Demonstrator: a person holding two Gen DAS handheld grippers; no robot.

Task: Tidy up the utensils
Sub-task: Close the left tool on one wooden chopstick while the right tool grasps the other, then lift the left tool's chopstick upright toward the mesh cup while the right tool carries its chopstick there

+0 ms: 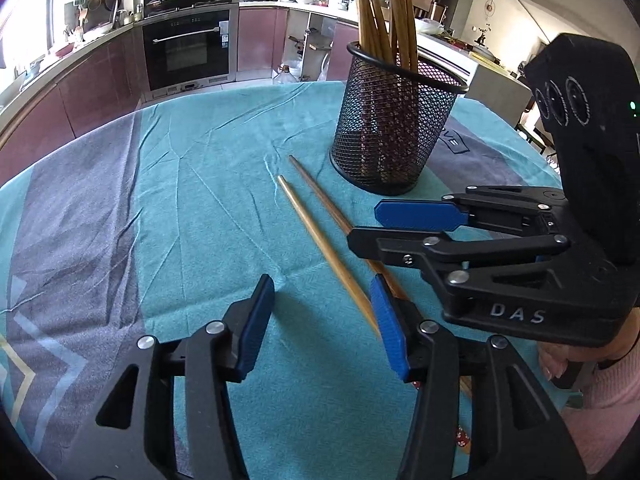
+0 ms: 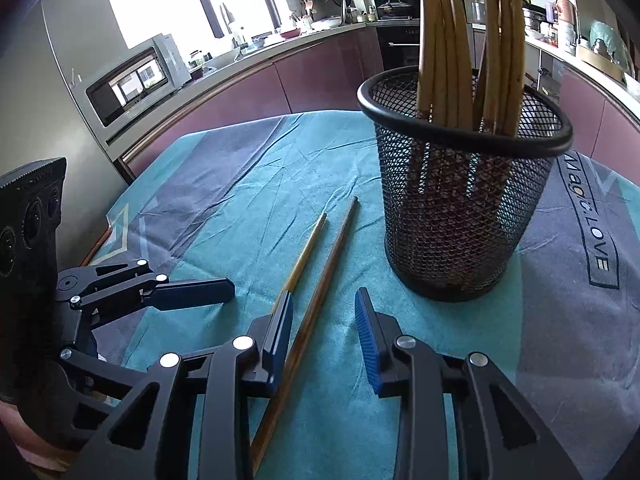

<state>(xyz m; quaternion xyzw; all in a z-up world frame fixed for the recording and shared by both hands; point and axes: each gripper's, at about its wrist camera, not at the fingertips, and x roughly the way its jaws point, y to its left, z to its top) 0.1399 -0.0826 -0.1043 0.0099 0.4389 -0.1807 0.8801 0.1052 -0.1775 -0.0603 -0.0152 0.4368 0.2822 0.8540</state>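
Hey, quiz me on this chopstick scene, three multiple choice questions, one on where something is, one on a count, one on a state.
1. Where are the loose chopsticks?
A. flat on the cloth beside the mesh holder
B. inside the oven
C. balanced across the holder's rim

2. How many chopsticks lie on the teal tablecloth?
A. none
B. two
C. five

3. How does the right gripper stand?
A. shut on a chopstick
B. open, fingers either side of a chopstick
C. shut on the holder

Answers:
1 A, they lie next to the mesh holder.
2 B, two lie side by side.
3 B, a clear gap shows between its pads.
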